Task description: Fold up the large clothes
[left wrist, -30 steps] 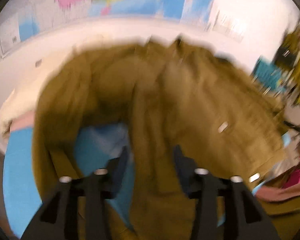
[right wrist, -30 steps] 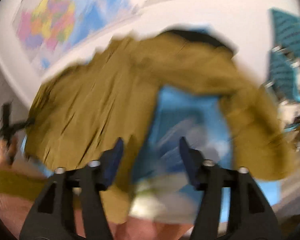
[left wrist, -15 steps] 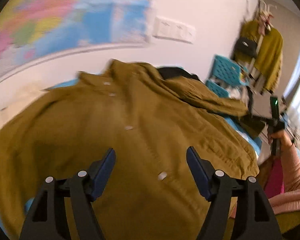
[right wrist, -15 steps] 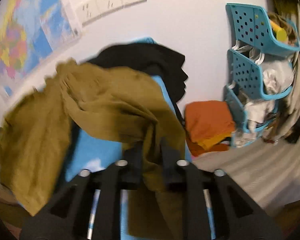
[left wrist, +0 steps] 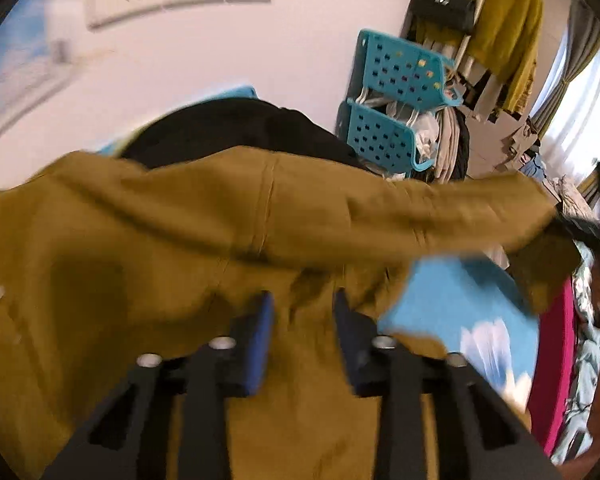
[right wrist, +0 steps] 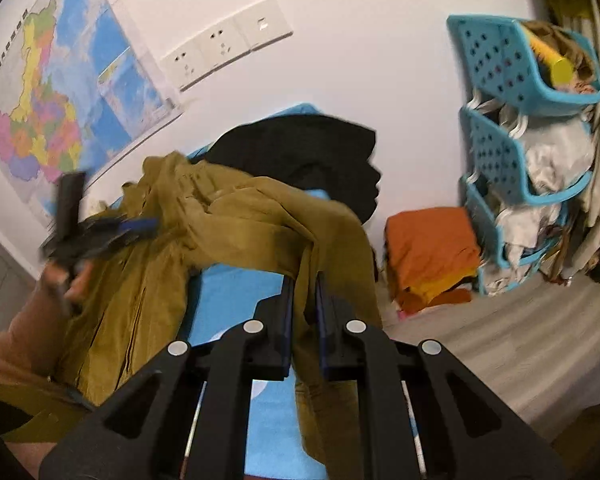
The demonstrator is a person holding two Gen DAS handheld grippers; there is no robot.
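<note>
The olive shirt (right wrist: 228, 232) is sprawled over a blue sheet (right wrist: 236, 292), with a black garment (right wrist: 300, 152) behind it by the wall. Right tool (right wrist: 302, 320) is clamped tight on a bunched sleeve. Left tool (left wrist: 302, 320) is closing over the shirt's body with fabric between its jaws, not pinched yet. Blue baskets (right wrist: 508, 60) stand off to the right.

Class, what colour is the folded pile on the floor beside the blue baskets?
Orange pile; clearest in the right wrist view.
</note>
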